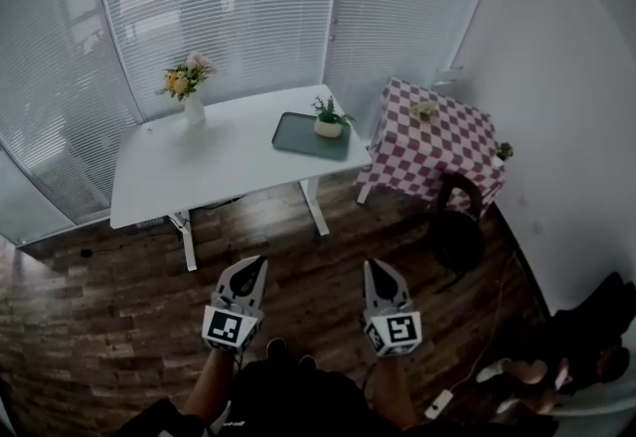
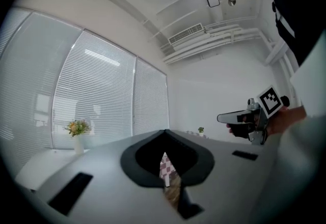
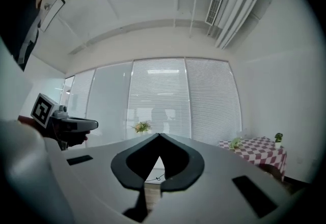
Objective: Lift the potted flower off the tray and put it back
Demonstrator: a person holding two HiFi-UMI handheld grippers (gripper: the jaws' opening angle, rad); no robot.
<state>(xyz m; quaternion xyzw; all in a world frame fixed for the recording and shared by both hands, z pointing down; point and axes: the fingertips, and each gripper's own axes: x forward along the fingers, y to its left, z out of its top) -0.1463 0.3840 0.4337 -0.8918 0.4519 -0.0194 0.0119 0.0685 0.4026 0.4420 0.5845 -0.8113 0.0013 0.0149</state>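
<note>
The potted flower point(image 1: 328, 120), a small green plant in a white pot, stands on the grey-green tray point(image 1: 298, 139) at the right end of the white table point(image 1: 214, 167). Both grippers hang far from it, low over the wooden floor in front of the person. My left gripper point(image 1: 256, 265) and my right gripper point(image 1: 376, 266) are side by side, level, jaws shut with nothing between them. In the left gripper view its own jaws point(image 2: 164, 132) meet in a point and the right gripper point(image 2: 249, 116) shows beside it. The right gripper's jaws point(image 3: 159, 135) are likewise shut.
A white vase of orange and pink flowers point(image 1: 189, 87) stands at the table's back left. A red-checked table point(image 1: 437, 142) sits to the right with small plants point(image 1: 425, 109) on it. A black chair point(image 1: 457, 221) stands in front of it. Blinds cover the windows behind.
</note>
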